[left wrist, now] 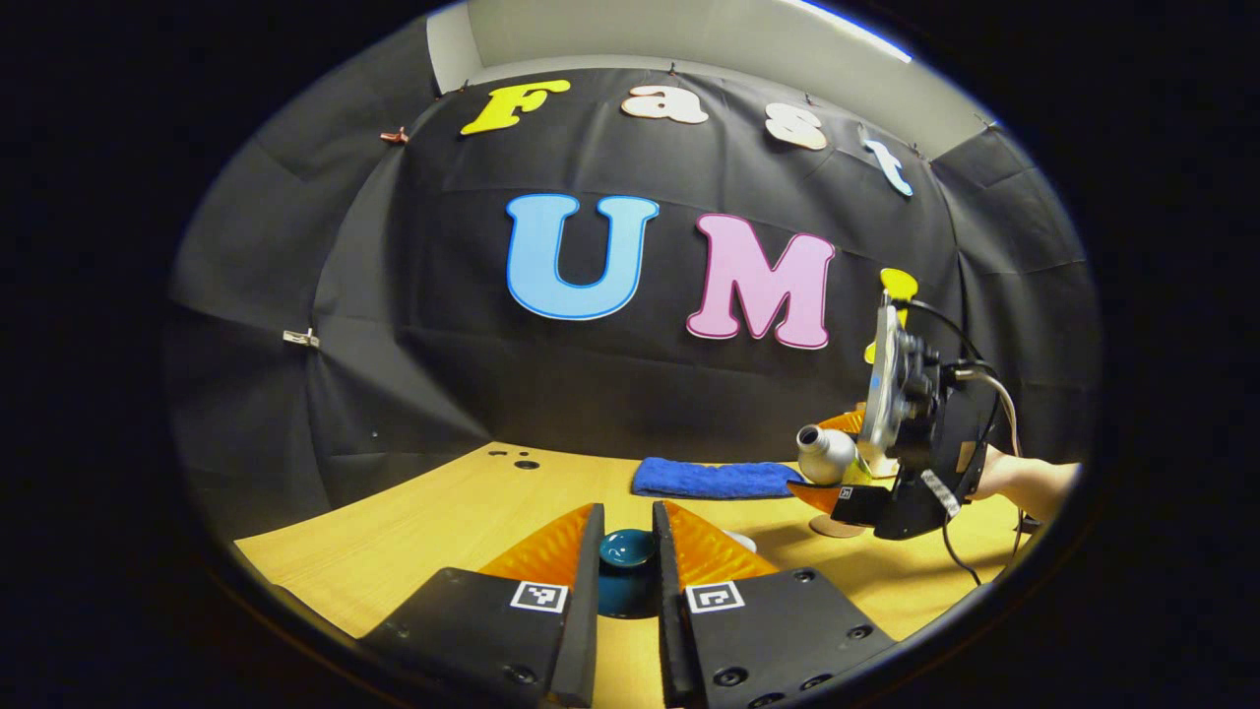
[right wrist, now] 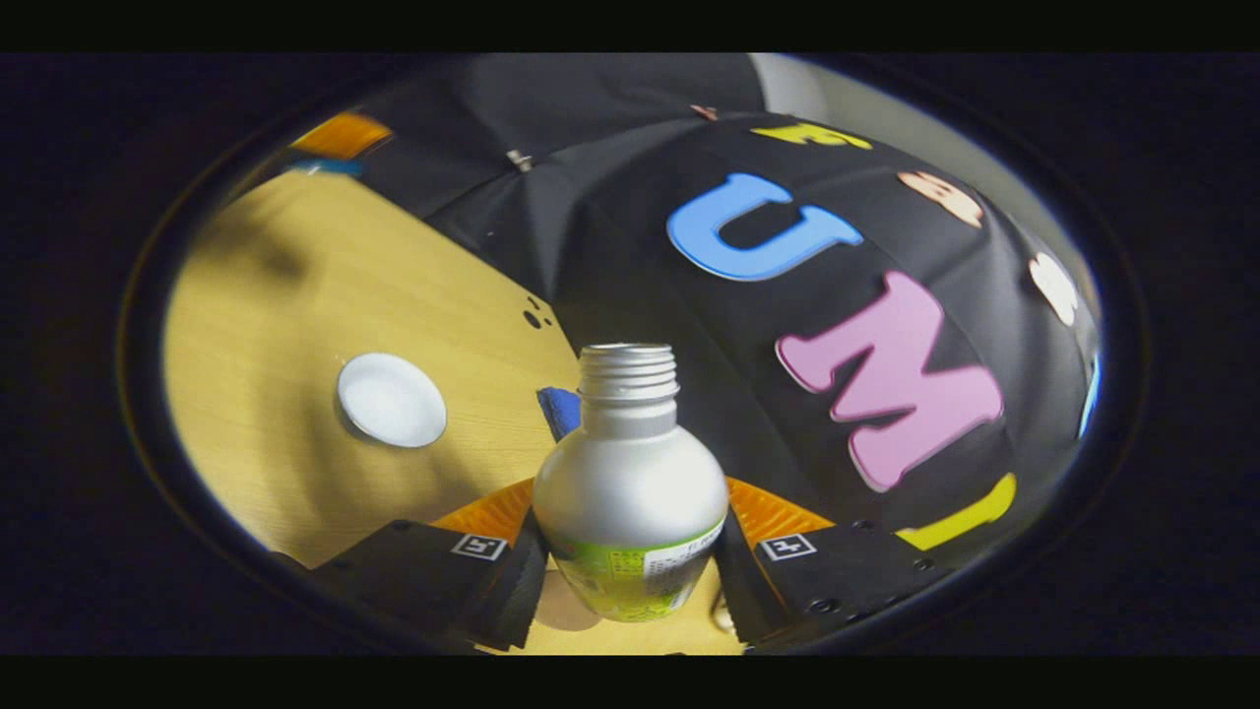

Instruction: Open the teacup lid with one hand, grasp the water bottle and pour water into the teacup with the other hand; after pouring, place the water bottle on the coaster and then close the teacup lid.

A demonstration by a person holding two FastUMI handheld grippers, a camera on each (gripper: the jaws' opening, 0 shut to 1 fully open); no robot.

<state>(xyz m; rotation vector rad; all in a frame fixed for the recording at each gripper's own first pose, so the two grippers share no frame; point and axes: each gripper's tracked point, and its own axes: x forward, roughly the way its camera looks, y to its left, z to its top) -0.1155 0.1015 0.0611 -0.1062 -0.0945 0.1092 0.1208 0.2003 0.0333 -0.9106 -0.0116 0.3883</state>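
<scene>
The right gripper (right wrist: 630, 571) clamps the silver metal water bottle with its green label (right wrist: 630, 502), a finger pressing each flank of the body just below the shoulder. The bottle's long axis runs straight forward from the jaws, with the uncapped threaded neck at the far end. In the left gripper view this same bottle (left wrist: 825, 454) lies nearly level, its mouth turned toward the left gripper, so the tilt for pouring looks already begun; no water can be seen leaving the neck.

The relation the pour depends on is mouth to cup. In the right gripper view a white round dish shape (right wrist: 391, 400), probably the open teacup seen from above, rests on the light wooden table (right wrist: 295, 286), ahead of the fingers and well off to the left of the bottle's neck. The mouth is not over it, so the bottle seems to need carrying leftward before more tipping.

The left gripper (left wrist: 627, 561) is nearly closed around a dark teal rounded knob (left wrist: 627, 549), most likely the teacup lid; both fingers sit against its sides. Whether the lid is lifted clear cannot be told.

A blue folded cloth (left wrist: 714, 479) lies far ahead of the left gripper, near the wall.
</scene>
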